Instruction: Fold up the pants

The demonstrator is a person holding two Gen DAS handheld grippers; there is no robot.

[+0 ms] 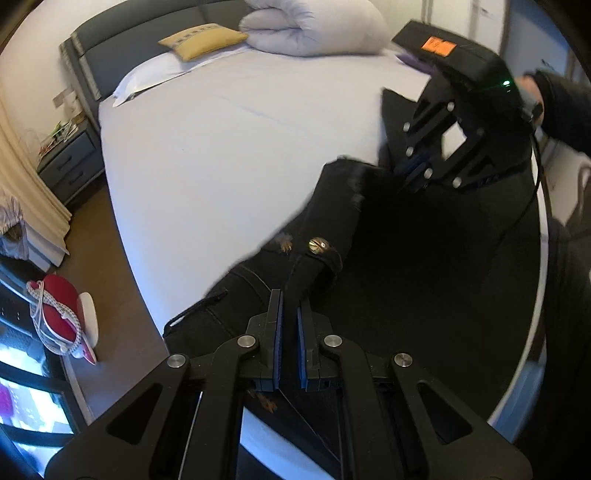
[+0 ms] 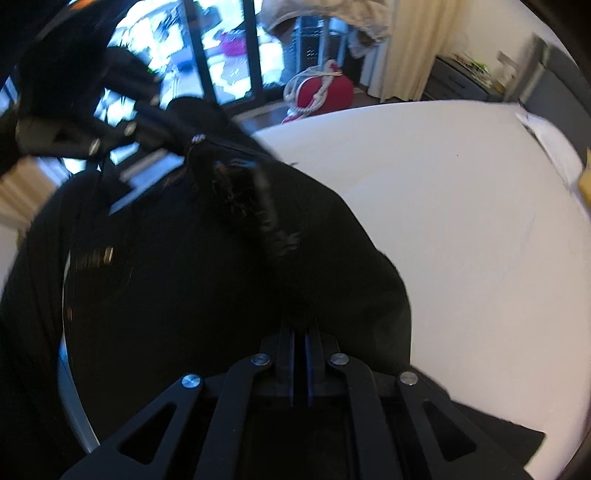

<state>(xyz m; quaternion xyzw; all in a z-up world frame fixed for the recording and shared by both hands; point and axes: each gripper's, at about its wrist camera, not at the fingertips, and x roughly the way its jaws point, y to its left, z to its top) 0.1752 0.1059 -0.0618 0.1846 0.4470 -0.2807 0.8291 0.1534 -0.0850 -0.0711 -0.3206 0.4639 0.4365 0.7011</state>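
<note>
My left tongs (image 1: 289, 295) are clamped tight on a fold of the black pants (image 1: 424, 277), right at the waistband next to the brass button (image 1: 318, 245). My right tongs (image 2: 302, 332) are pinched almost fully together on another bit of the same pants (image 2: 184, 295), black cloth bunched up between the pads. In the left wrist view the right tongs (image 1: 421, 177) show up top right, gripping the far edge of the pants, with my right hand (image 1: 532, 96) and a dark sleeve behind them, an orange sticker (image 1: 439, 46) on the housing. In the right wrist view the left tongs (image 2: 162, 122) are blurred at upper left, on the pants near the button.

Pants are at the near edge of the bed (image 1: 221, 147), partly lifted between both tongs, the rest draped on the white sheet and over the edge. A drawstring (image 1: 195, 310) trails off the waistband on the sheet.

At the head of the bed: yellow cushion (image 1: 203, 38), white pillow (image 1: 151, 74), rolled white duvet (image 1: 314, 26). Nightstand (image 1: 70, 162) beside the bed, cream curtain (image 1: 29, 177) at left, red thing with a white cord (image 1: 59, 321) on the floor near the window (image 2: 229, 48)
</note>
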